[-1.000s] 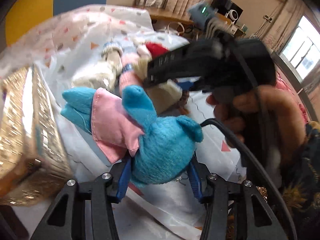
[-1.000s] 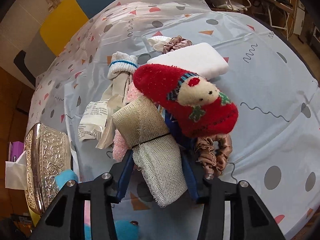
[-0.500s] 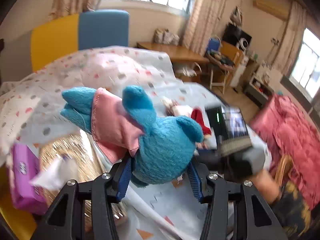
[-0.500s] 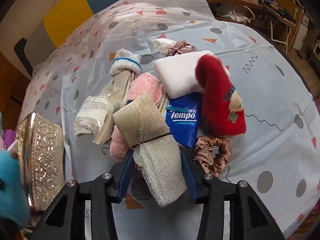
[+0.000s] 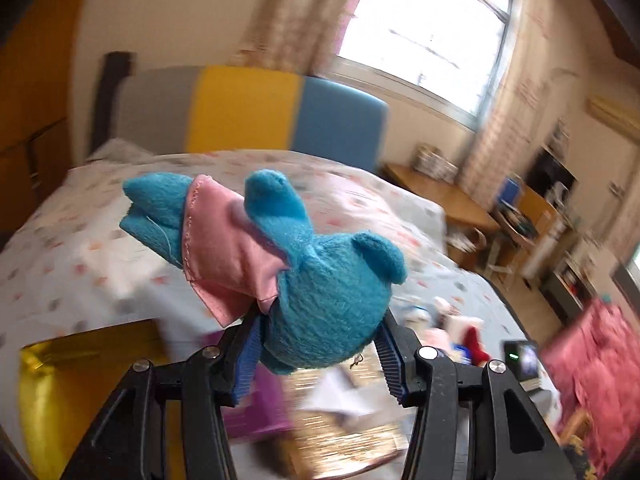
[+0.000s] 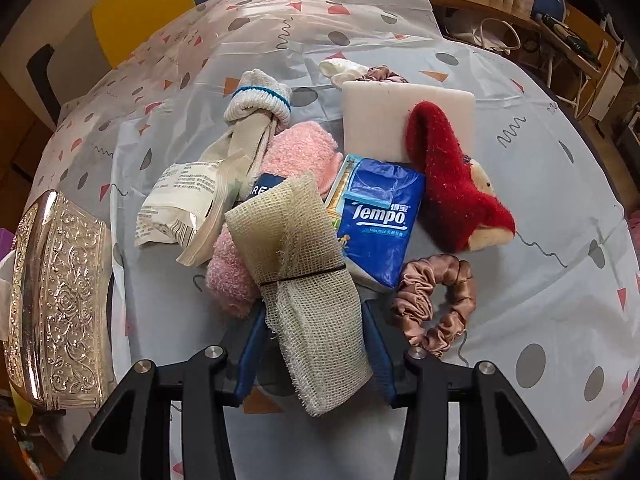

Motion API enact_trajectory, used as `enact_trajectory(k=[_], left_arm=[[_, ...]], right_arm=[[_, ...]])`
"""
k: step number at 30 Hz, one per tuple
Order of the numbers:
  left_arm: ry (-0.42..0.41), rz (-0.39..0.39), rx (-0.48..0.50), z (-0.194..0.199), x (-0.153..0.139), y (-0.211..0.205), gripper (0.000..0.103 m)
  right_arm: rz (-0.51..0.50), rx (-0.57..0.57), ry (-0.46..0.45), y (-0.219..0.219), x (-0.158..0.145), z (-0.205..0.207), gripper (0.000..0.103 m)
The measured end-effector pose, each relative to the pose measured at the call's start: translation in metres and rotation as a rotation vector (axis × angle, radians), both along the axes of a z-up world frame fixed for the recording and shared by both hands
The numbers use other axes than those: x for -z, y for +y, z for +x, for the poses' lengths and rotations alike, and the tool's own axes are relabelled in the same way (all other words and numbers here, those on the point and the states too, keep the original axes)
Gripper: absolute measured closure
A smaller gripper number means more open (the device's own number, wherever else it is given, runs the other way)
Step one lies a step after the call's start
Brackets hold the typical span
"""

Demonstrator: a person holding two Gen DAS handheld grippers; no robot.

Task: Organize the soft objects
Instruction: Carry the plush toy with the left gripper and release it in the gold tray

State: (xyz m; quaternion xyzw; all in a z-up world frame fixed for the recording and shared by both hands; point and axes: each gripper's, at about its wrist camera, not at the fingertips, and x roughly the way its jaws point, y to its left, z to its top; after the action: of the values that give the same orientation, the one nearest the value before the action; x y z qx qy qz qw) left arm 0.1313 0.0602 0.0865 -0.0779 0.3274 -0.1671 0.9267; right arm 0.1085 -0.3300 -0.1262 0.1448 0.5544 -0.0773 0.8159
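Left gripper (image 5: 318, 354) clamped on a blue plush toy (image 5: 320, 292) with a pink cloth piece (image 5: 224, 256); toy held in the air above the bed (image 5: 80, 256), background blurred. Right gripper (image 6: 310, 344) closed on a gauze bundle (image 6: 304, 280) tied with a dark band, over the patterned sheet (image 6: 520, 280). On the sheet beyond it lie a Tempo tissue pack (image 6: 378, 216), red sock (image 6: 452, 188), pink fuzzy sock (image 6: 296, 160), white rolled sock (image 6: 260, 100), white foam block (image 6: 384, 116) and bronze scrunchie (image 6: 436, 300). The silver embossed box (image 6: 60, 300) sits at the left edge.
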Motion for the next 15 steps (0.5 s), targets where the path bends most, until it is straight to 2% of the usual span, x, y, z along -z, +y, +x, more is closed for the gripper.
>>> enact_trajectory(k=[3,8,12,15], left_arm=[[0.03,-0.003,-0.102,-0.005,0.017,0.053,0.05],[0.168,0.022,-0.208,-0.011,0.083,0.114,0.05],[0.273,0.066,-0.22,-0.002,0.131,0.127,0.05],[0.31,0.064,-0.22,0.005,0.149,0.117,0.048]], right_arm=[[-0.044,-0.018,0.007,0.007,0.002,0.001,0.056],[-0.095,-0.039,0.007,0.013,0.002,0.001,0.058],[-0.12,-0.045,0.01,0.015,0.003,0.001,0.058],[-0.136,-0.049,0.015,0.017,0.003,0.001,0.058]])
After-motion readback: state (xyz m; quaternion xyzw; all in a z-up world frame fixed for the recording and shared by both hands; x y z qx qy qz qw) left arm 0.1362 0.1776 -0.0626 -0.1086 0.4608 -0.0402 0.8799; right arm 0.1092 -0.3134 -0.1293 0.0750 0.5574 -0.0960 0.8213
